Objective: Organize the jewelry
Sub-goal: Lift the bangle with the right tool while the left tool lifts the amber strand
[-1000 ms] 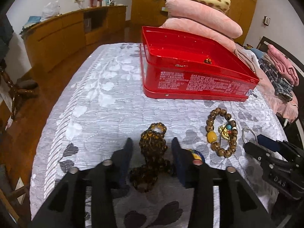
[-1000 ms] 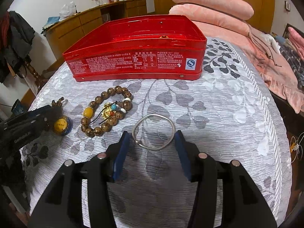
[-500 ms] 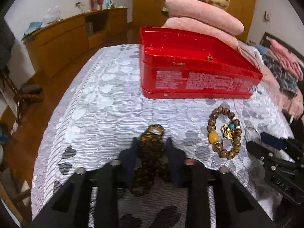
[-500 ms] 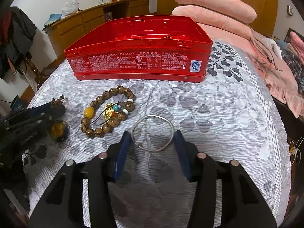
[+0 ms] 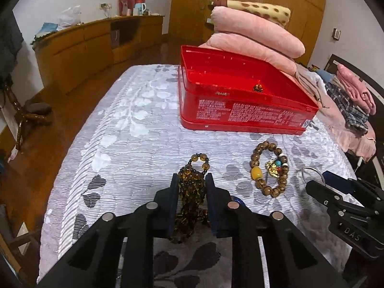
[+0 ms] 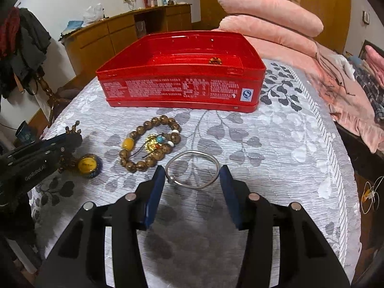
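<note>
On a bed spread with a grey-and-white leaf-patterned coverlet, the left gripper is pinching a bunched strand of small amber-brown beads between its two blue-padded fingers, the jaws drawn narrow with both pads pressing against the bundle, whose looped end is spilling forward onto the cloth. The right gripper is sitting low over the coverlet with its jaws spread wide on either side of a thin silver bangle with a small ball clasp, which is lying flat between the blue pads; the bangle's edges are coming very close to both pads, though whether they are touching is hard to judge from this angle. Just to the left of the bangle, a bracelet of large brown wooden beads with a yellow bead and a gold charm is lying on the cloth, and a round yellow-and-blue pendant is resting just beside the left gripper's body in the right wrist view. Beyond the jewelry, a rectangular translucent red plastic box is standing open on the bed, holding one small dark beaded piece near its far side. Folded pink blankets are lying stacked behind the box.
</note>
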{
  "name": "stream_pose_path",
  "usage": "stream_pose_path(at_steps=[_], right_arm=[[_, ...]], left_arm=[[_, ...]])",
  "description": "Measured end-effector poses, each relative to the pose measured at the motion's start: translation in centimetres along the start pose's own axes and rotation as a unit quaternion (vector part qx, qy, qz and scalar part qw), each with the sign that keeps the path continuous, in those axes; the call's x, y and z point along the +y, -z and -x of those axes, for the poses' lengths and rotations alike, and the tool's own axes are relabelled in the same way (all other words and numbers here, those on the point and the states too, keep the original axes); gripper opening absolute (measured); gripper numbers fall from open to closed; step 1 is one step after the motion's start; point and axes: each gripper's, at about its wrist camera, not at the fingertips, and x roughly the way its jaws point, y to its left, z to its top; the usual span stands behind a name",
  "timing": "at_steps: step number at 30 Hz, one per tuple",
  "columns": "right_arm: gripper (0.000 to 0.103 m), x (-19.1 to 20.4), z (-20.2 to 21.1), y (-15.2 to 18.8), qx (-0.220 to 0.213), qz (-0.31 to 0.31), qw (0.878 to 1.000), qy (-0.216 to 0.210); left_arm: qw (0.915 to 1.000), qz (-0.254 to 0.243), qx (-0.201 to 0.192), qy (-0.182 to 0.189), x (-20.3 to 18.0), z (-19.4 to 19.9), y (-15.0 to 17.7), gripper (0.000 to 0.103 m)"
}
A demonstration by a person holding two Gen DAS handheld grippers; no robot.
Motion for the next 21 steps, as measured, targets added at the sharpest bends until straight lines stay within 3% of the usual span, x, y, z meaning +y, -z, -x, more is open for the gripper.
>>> stream_pose_path(at_steps=[21], right_arm=[[0.046, 0.4, 2.9, -1.8, -0.034, 0.011, 0.999, 0.000]], left_arm=[[0.9994, -0.014, -0.031, 0.011, -1.2, 2.8, -1.0, 0.020]])
